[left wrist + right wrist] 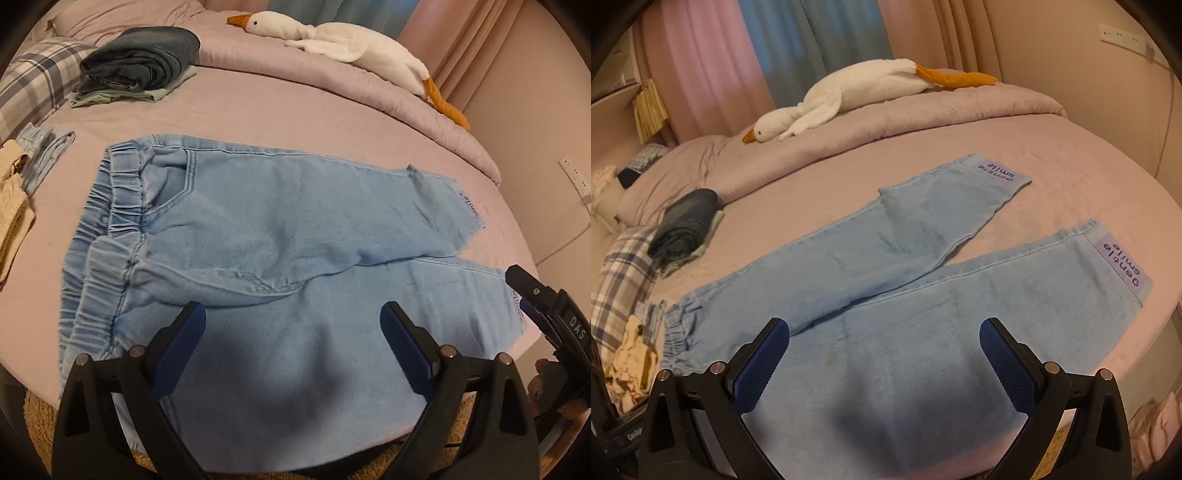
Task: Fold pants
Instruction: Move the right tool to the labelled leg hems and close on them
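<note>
Light blue denim pants (280,236) lie flat and unfolded on the pink bed, elastic waistband to the left, both legs running right, slightly apart. In the right wrist view the pants (886,258) show "gentle smile" labels at both hems. My left gripper (291,325) is open and empty, above the near leg close to the crotch. My right gripper (884,339) is open and empty, above the near leg. The right gripper also shows in the left wrist view (532,295) at the near leg's hem.
A folded stack of dark clothes (140,62) sits at the back left by a plaid pillow (33,85). A white goose plush (343,40) lies on the far duvet. Cream and blue garments (14,188) lie left of the waistband. The bed edge (517,354) is near.
</note>
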A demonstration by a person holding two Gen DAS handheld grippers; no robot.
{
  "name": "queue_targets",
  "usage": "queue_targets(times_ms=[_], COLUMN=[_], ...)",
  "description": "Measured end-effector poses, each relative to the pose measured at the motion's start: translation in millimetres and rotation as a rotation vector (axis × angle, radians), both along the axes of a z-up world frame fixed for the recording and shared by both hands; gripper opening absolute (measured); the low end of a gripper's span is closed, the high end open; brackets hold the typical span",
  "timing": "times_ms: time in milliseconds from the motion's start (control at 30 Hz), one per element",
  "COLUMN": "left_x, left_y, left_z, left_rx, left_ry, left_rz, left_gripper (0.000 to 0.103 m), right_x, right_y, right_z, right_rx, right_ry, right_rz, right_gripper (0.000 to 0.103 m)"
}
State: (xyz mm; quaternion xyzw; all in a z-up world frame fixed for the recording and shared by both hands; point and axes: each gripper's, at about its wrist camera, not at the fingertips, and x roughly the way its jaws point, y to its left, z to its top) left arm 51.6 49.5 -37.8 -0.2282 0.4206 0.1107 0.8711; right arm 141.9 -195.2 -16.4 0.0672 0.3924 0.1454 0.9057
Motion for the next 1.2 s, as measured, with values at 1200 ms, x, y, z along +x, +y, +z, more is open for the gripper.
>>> queue_targets(times_ms=[1200], left_x=[22], left_y=[25], left_z=[-23], left_rx=[-0.066], left_ry=[0.005], left_rz=[0.055], left_gripper=[0.095], right_x=[251], right_y=[61], right_z=[-63], right_rx=[-0.214], right_ry=[0.248], right_rz=[-0.269], right_gripper=[0.103])
